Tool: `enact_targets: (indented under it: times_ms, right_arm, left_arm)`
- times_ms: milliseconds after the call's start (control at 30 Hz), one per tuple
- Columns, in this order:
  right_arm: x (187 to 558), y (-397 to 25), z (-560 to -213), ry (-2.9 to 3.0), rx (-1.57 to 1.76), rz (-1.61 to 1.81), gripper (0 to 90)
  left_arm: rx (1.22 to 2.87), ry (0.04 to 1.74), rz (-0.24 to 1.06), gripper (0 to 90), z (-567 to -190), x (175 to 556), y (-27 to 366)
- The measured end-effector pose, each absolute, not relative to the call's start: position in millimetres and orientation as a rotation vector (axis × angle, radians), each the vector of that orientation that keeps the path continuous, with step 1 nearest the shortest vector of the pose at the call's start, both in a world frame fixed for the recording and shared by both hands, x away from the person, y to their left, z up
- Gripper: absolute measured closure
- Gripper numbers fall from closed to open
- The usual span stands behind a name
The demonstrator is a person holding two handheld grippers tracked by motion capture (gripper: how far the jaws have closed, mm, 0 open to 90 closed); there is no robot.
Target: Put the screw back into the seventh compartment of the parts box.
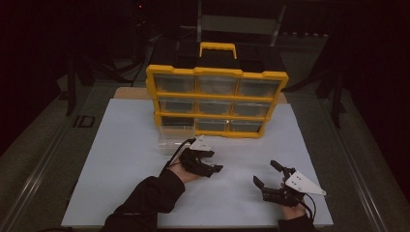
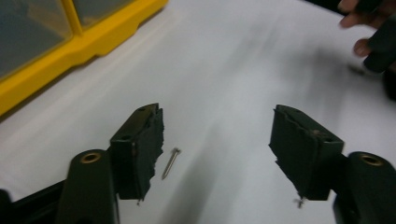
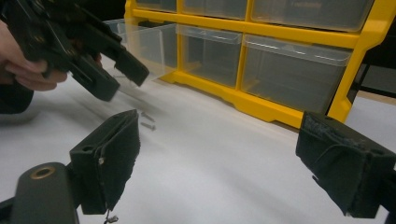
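Left gripper [image 2: 215, 144] hangs spread and empty over a small metal screw [image 2: 170, 163] lying on the white worktop [image 2: 233, 70] (not yet picked up); right gripper [image 3: 219, 163] likewise released.

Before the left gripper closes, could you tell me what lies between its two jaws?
In the left gripper view, the open left gripper has one small screw lying on the white table between its jaws, close beside one jaw; the remaining gap is bare.

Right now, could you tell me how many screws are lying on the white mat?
2, as far as I can tell: both lie side by side beneath the left gripper, one screw just behind the other screw. More may be hidden.
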State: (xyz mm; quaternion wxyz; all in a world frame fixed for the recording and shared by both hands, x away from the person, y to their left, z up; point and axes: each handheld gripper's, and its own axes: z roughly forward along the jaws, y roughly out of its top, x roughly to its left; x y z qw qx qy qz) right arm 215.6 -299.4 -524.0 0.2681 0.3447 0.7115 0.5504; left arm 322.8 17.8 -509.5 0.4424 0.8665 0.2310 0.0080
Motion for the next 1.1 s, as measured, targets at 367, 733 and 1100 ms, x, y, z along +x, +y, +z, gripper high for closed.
enact_targets:
  times_ms: [367,733,1100]
  right_arm:
    - [215.7,-298.9,-524.4,1.924,0.927,1.485,13.4]
    - [215.7,-298.8,-524.3,1.925,0.925,1.487,13.5]
    - [215.7,-298.8,-524.4,1.927,0.924,1.488,13.4]
  left_arm:
    - [2.197,0.599,0.043,50.4,-530.8,327.5,13.7]
    - [2.223,0.616,0.082,65.7,-544.1,333.1,10.7]
    - [2.25,0.579,0.101,70.7,-549.4,334.5,8.3]
